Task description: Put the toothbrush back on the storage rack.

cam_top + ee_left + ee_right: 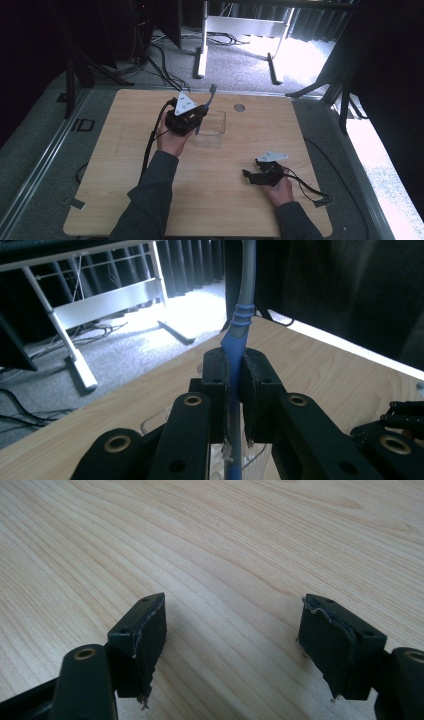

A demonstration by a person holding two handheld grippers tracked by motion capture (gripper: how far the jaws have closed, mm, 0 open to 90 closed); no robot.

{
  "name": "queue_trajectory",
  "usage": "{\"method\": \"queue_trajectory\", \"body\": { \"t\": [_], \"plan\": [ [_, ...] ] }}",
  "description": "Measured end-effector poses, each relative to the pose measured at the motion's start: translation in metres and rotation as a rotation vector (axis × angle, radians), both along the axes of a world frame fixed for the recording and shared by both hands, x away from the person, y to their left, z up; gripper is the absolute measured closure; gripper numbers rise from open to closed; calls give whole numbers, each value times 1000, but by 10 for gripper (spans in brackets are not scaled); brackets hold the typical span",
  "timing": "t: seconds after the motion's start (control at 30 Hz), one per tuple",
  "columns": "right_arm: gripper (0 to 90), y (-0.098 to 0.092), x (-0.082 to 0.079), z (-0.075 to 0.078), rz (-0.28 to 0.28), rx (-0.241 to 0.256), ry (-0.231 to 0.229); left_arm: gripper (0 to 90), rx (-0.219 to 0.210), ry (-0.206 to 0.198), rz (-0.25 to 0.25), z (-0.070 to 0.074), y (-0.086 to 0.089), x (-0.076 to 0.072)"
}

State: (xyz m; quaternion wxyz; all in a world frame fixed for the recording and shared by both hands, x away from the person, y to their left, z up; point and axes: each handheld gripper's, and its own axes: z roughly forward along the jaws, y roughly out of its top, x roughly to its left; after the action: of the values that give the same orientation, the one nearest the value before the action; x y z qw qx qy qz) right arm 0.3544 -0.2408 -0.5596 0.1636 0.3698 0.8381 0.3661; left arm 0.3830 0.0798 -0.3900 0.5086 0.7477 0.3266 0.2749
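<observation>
Pinching toothbrush (240, 320) handle: left tongs (234, 375), over clear box (210, 129); right tongs (232, 640) spread wide, empty.

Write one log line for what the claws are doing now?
left claw: shut on toothbrush | above clear box | right claw: open, over table

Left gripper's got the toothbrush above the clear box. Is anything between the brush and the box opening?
Nothing visible is. The left gripper is shut on the toothbrush, right beside the clear box, whose top looks open. The right gripper rests open on the table, well off to the side.
</observation>
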Motion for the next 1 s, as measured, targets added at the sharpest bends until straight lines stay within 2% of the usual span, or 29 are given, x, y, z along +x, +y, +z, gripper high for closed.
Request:
{"method": "queue_trajectory", "body": {
  "t": [0.27,0.37,1.0],
  "plan": [
    [269,0,0,0,0,0,0,820,-4,-20,-1,0,-3,2],
    [269,0,0,0,0,0,0,819,-15,-47,0,-1,-3,4],
    [270,0,0,0,1,0,0,818,-27,-72,31,-12,-4,14]
  ]
}}
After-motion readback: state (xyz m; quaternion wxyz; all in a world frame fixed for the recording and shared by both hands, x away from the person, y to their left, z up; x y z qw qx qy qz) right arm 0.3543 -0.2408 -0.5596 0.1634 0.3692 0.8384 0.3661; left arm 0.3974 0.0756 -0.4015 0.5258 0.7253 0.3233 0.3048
